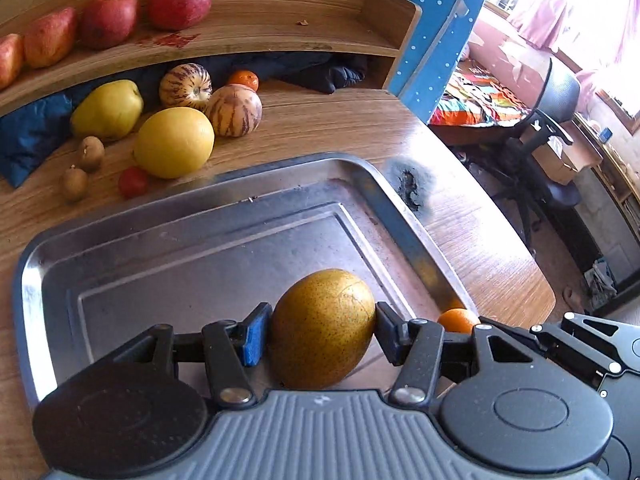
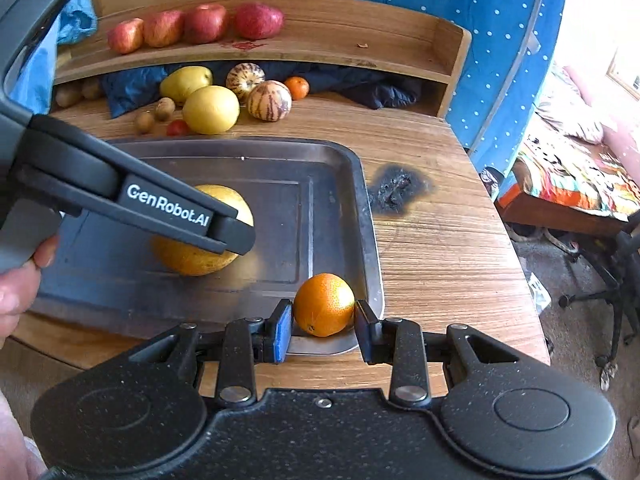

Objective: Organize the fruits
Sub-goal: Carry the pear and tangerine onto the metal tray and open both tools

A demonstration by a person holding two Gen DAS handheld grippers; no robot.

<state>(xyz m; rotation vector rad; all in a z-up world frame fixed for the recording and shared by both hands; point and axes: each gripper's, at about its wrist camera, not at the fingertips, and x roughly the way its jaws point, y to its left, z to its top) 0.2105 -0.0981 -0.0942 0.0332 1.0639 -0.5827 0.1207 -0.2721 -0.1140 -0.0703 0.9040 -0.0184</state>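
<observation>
- On the steel tray (image 2: pixel 370 216): 1 brown speckled pear (image 1: pixel 324 328), 1 small orange (image 2: pixel 324 304).
- On the wooden shelf (image 2: pixel 320 46): 4 red apples (image 2: pixel 206 22).
- Left gripper (image 1: pixel 323 332) low, pinching pear.
- Right gripper (image 2: pixel 323 326) level at the tray's near corner, clamping orange.

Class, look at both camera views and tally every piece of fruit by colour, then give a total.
Red apples on the shelf: 4
Red small fruit: 1
Yellow fruits: 2
Striped melons: 2
Oranges: 2
Golden-brown pear: 1
Small brown fruits: at least 2; more under the shelf, unclear
Total: at least 14
</observation>
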